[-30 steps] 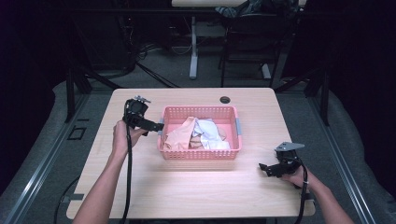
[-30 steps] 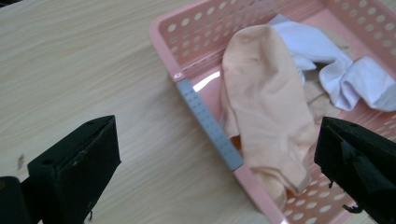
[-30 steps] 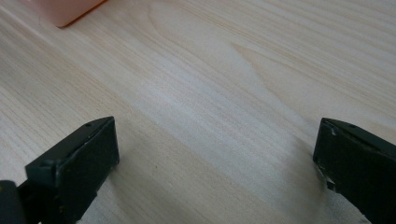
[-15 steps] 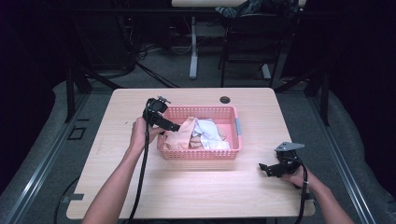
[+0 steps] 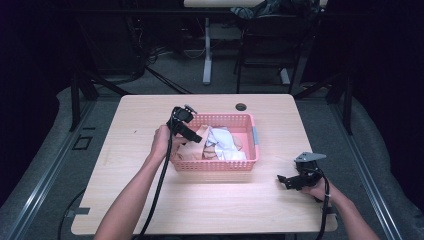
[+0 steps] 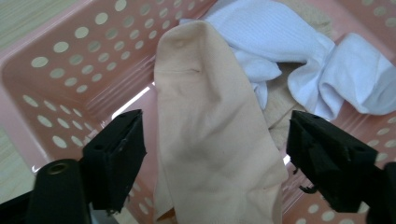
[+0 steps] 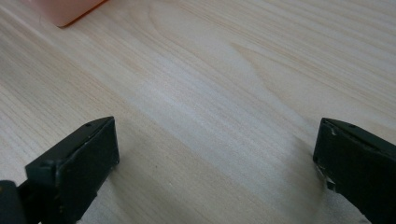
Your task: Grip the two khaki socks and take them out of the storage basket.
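Observation:
A pink perforated basket (image 5: 253, 134) stands mid-table and holds several socks. A beige sock (image 6: 210, 140) lies draped against the basket's left end, with white socks (image 6: 299, 60) behind it. My left gripper (image 5: 192, 135) hovers over that left end, open, its jaws wide on either side of the beige sock without touching it (image 6: 212, 163). My right gripper (image 5: 284, 180) rests low over bare wood at the table's front right, open, nothing between its jaws (image 7: 215, 158).
A corner of the basket (image 7: 70, 11) shows at the top left of the right gripper view. A small dark round grommet (image 5: 241, 106) sits near the table's far edge. Chairs and table legs stand beyond the table.
My left gripper moved right from beside the basket's left end to above its inside, now straddling the beige sock. The right gripper stayed still.

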The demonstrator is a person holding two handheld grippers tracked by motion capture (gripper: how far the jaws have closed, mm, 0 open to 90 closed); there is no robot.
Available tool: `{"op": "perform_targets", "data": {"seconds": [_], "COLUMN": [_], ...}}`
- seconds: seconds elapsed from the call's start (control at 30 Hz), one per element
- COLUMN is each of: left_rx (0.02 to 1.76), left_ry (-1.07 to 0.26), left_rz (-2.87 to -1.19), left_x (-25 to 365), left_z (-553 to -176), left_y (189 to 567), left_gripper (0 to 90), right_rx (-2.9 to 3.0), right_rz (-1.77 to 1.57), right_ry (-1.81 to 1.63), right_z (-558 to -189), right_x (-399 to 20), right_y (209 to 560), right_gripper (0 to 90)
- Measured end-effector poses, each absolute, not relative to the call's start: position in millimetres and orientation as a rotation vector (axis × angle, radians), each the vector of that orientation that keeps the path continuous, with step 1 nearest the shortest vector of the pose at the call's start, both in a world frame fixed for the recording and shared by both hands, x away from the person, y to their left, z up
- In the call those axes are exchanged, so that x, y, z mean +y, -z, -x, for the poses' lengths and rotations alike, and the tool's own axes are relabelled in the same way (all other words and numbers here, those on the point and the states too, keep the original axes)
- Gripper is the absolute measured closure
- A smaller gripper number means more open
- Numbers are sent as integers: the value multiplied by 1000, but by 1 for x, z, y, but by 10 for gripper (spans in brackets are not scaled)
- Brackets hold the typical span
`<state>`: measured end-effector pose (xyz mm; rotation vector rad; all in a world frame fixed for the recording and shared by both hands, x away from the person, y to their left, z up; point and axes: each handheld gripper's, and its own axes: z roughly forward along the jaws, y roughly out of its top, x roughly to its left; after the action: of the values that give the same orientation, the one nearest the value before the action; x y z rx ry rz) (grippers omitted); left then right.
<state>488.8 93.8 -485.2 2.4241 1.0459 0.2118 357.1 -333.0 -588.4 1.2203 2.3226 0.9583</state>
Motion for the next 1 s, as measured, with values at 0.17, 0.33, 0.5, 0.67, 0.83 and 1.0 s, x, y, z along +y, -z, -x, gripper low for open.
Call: {"op": "perform_targets", "data": {"seconds": [0.17, 0.33, 0.5, 0.67, 0.83, 1.0], "left_rx": [1050, 1075, 1118, 1127, 1116, 1082], "left_ry": [-194, -178, -176, -179, -178, -182], "left_rz": [-2462, -2503, -2544, -2567, -2586, -2579], "left_x": [88, 83, 71, 64, 60, 63], "left_z": [-494, -498, -505, -508, -509, -507], "left_y": [490, 497, 501, 505, 509, 501], "left_gripper": [362, 431, 499, 632, 834, 870], "right_rx": [2322, 2322, 2323, 2323, 2322, 2324], "right_rz": [-1220, -1220, -1220, -1219, -1220, -1218], "right_ry": [-958, -959, -959, -959, -959, -958], "right_z": [-357, -357, -357, -357, -357, -357], "right_x": [-333, -333, -333, -333, -333, -333], "right_y": [588, 588, 588, 588, 588, 588], "right_gripper": [0, 0, 0, 0, 0, 0]}}
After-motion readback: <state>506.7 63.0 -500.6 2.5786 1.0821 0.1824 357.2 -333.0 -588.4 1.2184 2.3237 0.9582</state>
